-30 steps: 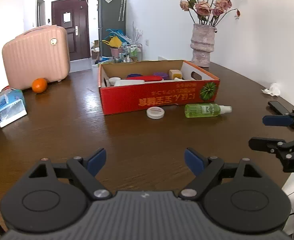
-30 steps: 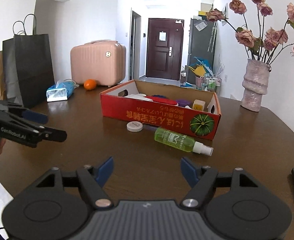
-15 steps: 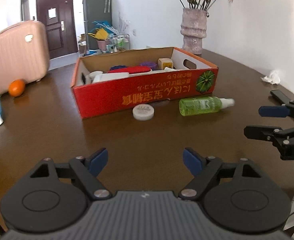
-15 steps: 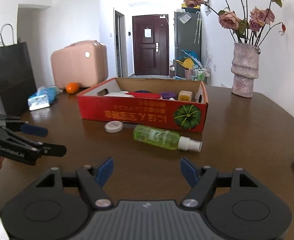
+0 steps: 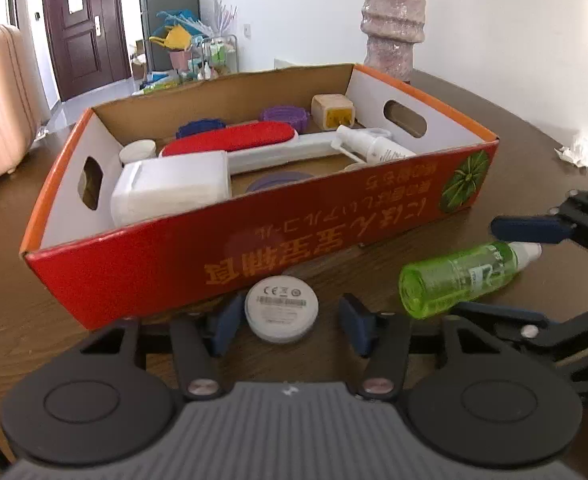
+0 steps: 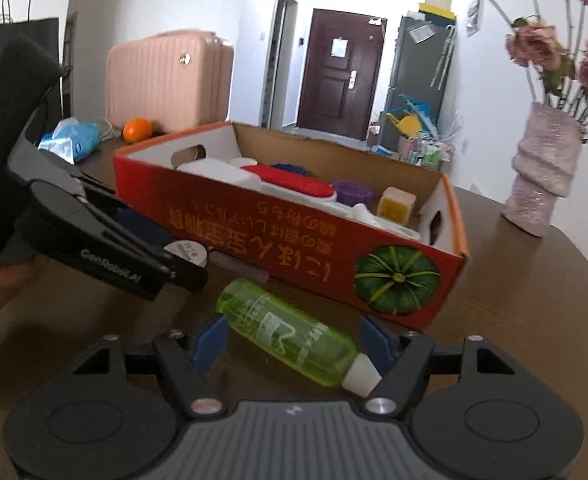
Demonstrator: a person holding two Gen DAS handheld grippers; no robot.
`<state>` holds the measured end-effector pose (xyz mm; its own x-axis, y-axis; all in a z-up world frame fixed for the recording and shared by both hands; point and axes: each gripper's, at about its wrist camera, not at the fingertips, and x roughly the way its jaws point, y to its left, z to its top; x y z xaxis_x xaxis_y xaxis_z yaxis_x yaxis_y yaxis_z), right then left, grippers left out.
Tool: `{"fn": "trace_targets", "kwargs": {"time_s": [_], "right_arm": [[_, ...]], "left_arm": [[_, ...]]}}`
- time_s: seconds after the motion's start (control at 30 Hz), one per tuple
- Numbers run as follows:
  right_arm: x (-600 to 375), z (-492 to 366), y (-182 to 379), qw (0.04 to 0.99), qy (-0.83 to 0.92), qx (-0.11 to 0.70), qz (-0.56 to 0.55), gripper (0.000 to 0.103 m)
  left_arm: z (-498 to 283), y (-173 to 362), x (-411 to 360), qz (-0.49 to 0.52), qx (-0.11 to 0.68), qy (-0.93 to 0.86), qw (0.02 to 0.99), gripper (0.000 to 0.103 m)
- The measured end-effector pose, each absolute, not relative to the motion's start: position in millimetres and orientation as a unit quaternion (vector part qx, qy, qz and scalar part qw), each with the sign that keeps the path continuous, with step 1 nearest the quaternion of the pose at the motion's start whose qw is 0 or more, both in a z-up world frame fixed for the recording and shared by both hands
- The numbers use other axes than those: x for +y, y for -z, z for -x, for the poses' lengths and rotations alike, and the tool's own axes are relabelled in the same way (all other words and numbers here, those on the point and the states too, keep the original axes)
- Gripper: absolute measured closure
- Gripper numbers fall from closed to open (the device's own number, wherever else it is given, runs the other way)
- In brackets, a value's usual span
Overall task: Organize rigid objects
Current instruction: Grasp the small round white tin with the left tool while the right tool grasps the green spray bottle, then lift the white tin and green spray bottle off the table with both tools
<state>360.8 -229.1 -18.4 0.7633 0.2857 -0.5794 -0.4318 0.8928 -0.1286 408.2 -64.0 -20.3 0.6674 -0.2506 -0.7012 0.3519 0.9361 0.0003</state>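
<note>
Left gripper (image 5: 288, 330) | I was closing jaws around round white plastic disc (image 5: 281, 308), untouched | right gripper (image 6: 292, 340) closing astride lying green plastic spray bottle (image 6: 290, 332), ungripped

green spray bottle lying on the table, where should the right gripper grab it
Grip the translucent green plastic spray bottle across its round body, coming from above. It lies on its side before the red cardboard box, white cap toward one finger of the closing right gripper.

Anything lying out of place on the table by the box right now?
Two things sit outside the red box: a white round disc against its front wall, label up, and a green spray bottle on its side. Each lies between a gripper's closing, not yet touching jaws. A crumpled tissue lies further off.
</note>
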Motion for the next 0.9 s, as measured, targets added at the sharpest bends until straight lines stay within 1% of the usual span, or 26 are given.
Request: {"fn": "trace_targets", "kwargs": {"time_s": [0.07,0.1,0.13,0.17,0.37,0.43,0.53,0.67,0.7,0.73,0.9], "right_arm": [[-225.4,-368.8,21.8,0.929,-0.19,0.29,0.131,0.039],[-225.4,-371.7,23.0,0.929,-0.187,0.293,0.129,0.046],[-225.8,-375.0,24.0,0.929,-0.185,0.297,0.122,0.055],[-226.8,-377.1,24.6,0.928,-0.187,0.3,0.114,0.059],[-225.0,-377.8,25.0,0.924,-0.212,0.306,0.091,0.06],[-223.2,-380.4,25.7,0.923,-0.216,0.308,0.086,0.057],[-217.9,-387.1,27.9,0.92,-0.214,0.316,0.088,0.054],[-214.7,-390.7,28.4,0.915,-0.224,0.33,0.057,0.062],[-213.4,-388.0,27.1,0.915,-0.221,0.334,0.053,0.066],[-212.7,-383.4,25.4,0.913,-0.224,0.338,0.041,0.072],[-213.2,-340.2,27.0,0.921,-0.203,0.333,0.013,0.073]], "left_arm": [[-408.6,20.8,-62.2,-0.068,0.37,0.165,0.912,0.054],[-409.1,20.3,-61.0,-0.066,0.369,0.163,0.913,0.058],[-408.8,20.1,-60.0,-0.064,0.368,0.161,0.913,0.062],[-408.3,19.6,-59.2,-0.063,0.367,0.161,0.914,0.062],[-402.0,17.8,-56.9,-0.055,0.365,0.164,0.915,0.063],[-397.0,15.7,-55.3,-0.051,0.361,0.163,0.917,0.063],[-386.4,11.5,-48.9,-0.041,0.358,0.154,0.92,0.063],[-363.9,3.7,-36.4,-0.024,0.352,0.146,0.924,0.063],[-355.6,1.1,-33.3,-0.021,0.349,0.144,0.926,0.063],[-348.5,-1.0,-30.8,-0.02,0.345,0.142,0.927,0.063],[-308.1,-8.2,-17.6,0.001,0.338,0.134,0.931,0.063]]}}
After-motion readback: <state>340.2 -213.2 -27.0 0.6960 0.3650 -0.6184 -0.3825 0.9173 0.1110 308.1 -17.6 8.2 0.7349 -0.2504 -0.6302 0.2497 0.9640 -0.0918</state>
